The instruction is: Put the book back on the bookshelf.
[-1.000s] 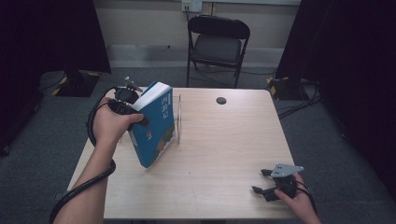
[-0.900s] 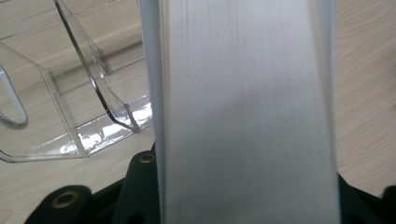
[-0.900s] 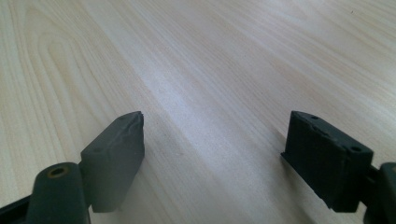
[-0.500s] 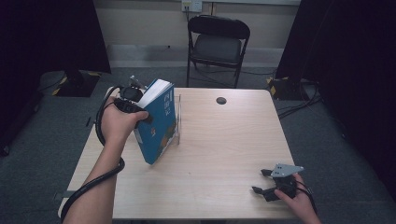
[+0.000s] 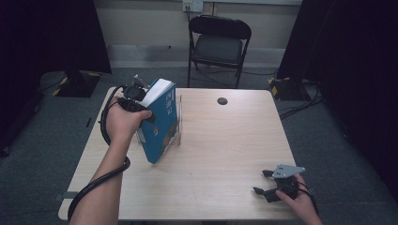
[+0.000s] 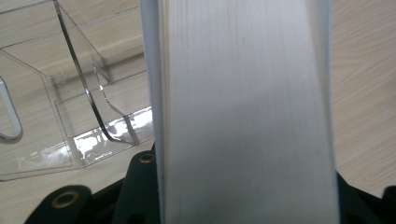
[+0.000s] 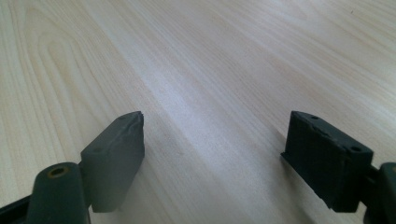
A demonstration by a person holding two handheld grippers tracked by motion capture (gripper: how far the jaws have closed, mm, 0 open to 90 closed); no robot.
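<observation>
Blue-covered and thick, a book [image 5: 161, 123] stands tilted at the left centre of the high view, its lower corner on the pale wooden table [image 5: 225, 154] and its white page edge turned up toward the top of the frame. The left gripper [image 5: 141, 101], held in a person's left hand [image 5: 123, 123], is clamped on the book's upper part from the left side. In the left gripper view the page block runs up the middle of the frame between the black jaws. A clear acrylic stand [image 5: 177, 122] sits just behind the book, touching or nearly touching its right face; it also appears at the upper left of the left gripper view. At the lower right of the high view, the right gripper [image 5: 263, 183] rests on the table in the person's right hand [image 5: 300, 204], well apart from the book. Its fingers are spread wide with bare wood between them, as the right gripper view shows. A small dark round object [image 5: 222, 101] lies near the table's far edge, and a black folding chair [image 5: 217, 44] stands beyond it.
</observation>
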